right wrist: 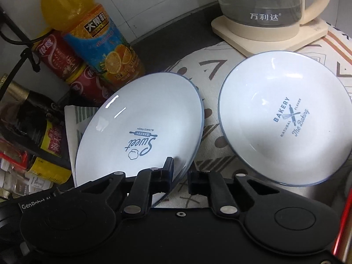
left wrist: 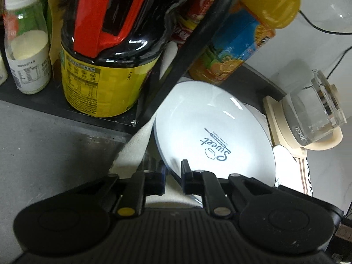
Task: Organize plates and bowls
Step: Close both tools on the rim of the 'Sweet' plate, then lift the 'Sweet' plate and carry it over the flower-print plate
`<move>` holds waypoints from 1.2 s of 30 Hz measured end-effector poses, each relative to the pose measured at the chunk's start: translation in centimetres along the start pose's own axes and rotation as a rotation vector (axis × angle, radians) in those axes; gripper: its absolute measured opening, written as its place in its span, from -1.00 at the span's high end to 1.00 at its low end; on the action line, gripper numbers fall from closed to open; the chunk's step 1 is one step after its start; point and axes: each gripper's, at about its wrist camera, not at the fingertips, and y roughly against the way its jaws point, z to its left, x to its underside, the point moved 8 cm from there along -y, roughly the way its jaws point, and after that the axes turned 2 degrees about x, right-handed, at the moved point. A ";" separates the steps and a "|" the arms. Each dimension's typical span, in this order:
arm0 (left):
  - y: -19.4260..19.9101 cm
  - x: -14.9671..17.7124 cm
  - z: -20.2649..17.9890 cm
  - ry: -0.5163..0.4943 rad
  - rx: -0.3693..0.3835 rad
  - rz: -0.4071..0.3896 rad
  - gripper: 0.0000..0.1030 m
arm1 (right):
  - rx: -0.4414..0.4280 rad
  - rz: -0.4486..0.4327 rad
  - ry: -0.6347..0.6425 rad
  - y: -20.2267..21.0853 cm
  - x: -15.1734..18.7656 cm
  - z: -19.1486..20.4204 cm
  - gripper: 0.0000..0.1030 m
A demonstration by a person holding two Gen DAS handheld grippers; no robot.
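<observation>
A white plate printed "Sweet" (left wrist: 211, 132) is held tilted above the counter. My left gripper (left wrist: 173, 177) is shut on its near rim. In the right wrist view the same plate (right wrist: 140, 129) sits left of centre, and my right gripper (right wrist: 179, 176) pinches its lower rim, one finger over the plate, one beneath. A second white plate printed "Bakery" (right wrist: 283, 118) lies to the right on a patterned cloth (right wrist: 211, 70).
A black rack (left wrist: 176, 66) holds a large soy sauce bottle (left wrist: 105, 70), a white bottle (left wrist: 26, 44) and an orange juice bottle (right wrist: 96, 37). Red cans (right wrist: 66, 59) stand behind the plate. A glass kettle on a cream base (right wrist: 270, 15) stands at the back right.
</observation>
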 end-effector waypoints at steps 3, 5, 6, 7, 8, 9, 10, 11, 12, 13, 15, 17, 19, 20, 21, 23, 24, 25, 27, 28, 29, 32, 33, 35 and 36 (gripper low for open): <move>0.9 0.4 -0.3 0.001 -0.008 -0.015 0.76 | 0.007 -0.022 0.034 1.0 0.0 0.4 0.75; 1.7 1.0 -0.6 0.000 -0.018 -0.027 0.76 | 0.002 -0.021 0.042 1.7 0.1 0.5 0.75; 2.2 1.3 -0.8 -0.006 -0.025 -0.035 0.76 | -0.003 -0.023 0.048 2.0 0.2 0.6 0.75; 2.7 1.6 -0.9 -0.009 -0.028 -0.042 0.76 | -0.012 -0.028 0.058 2.4 0.4 0.6 0.75; 3.1 2.0 -1.0 -0.008 -0.030 -0.045 0.76 | -0.018 -0.033 0.065 2.8 0.6 0.7 0.75; 3.5 2.4 -1.1 -0.005 -0.032 -0.046 0.76 | -0.022 -0.041 0.078 3.3 0.7 0.8 0.75; 3.9 2.7 -1.2 -0.003 -0.033 -0.048 0.75 | -0.026 -0.048 0.089 3.9 0.9 0.8 0.75; 4.3 3.0 -1.2 -0.002 -0.033 -0.049 0.75 | -0.028 -0.054 0.094 4.4 1.1 0.8 0.74; 4.8 3.4 -1.3 -0.003 -0.035 -0.051 0.75 | -0.033 -0.059 0.097 4.9 1.3 0.8 0.74; 5.2 3.7 -1.5 -0.004 -0.036 -0.054 0.74 | -0.037 -0.062 0.100 5.3 1.4 0.7 0.74; 6.0 4.3 -1.6 -0.001 -0.040 -0.060 0.74 | -0.050 -0.068 0.106 6.3 1.9 0.6 0.74; 6.9 5.0 -1.4 0.006 -0.044 -0.064 0.74 | -0.062 -0.071 0.117 7.1 2.4 0.6 0.73; 7.8 5.9 -1.3 0.011 -0.049 -0.067 0.74 | -0.071 -0.070 0.126 8.0 3.1 0.6 0.72; 8.2 6.3 -1.3 0.013 -0.050 -0.068 0.74 | -0.075 -0.070 0.131 8.3 3.4 0.6 0.72; 8.5 6.7 -1.3 0.019 -0.047 -0.072 0.74 | -0.079 -0.071 0.137 8.8 3.8 0.5 0.72; 9.1 7.5 -1.2 0.026 -0.047 -0.074 0.74 | -0.084 -0.073 0.144 9.5 4.4 0.4 0.72; 9.4 7.9 -1.2 0.026 -0.049 -0.075 0.73 | -0.087 -0.075 0.151 9.8 4.6 0.4 0.71; 9.7 8.3 -1.2 0.028 -0.051 -0.077 0.73 | -0.088 -0.078 0.158 10.1 4.9 0.4 0.71; 10.3 9.0 -1.3 0.032 -0.053 -0.079 0.73 | -0.093 -0.075 0.163 10.7 5.3 0.2 0.71; 10.7 9.4 -1.1 0.034 -0.052 -0.080 0.73 | -0.096 -0.073 0.166 10.9 5.6 0.1 0.71; 11.0 9.7 -1.1 0.036 -0.053 -0.081 0.73 | -0.097 -0.071 0.172 11.2 5.9 0.1 0.71; 11.8 10.7 -1.0 0.037 -0.061 -0.088 0.73 | -0.102 -0.075 0.196 12.1 6.9 0.0 0.70; 12.1 11.0 -1.0 0.038 -0.063 -0.090 0.73 | -0.105 -0.076 0.201 12.4 7.1 0.0 0.70; 12.5 11.6 -0.9 0.041 -0.066 -0.091 0.73 | -0.111 -0.074 0.206 12.8 7.5 -0.1 0.70; 12.8 11.9 -0.8 0.042 -0.067 -0.092 0.73 | -0.113 -0.072 0.208 13.0 7.8 -0.1 0.70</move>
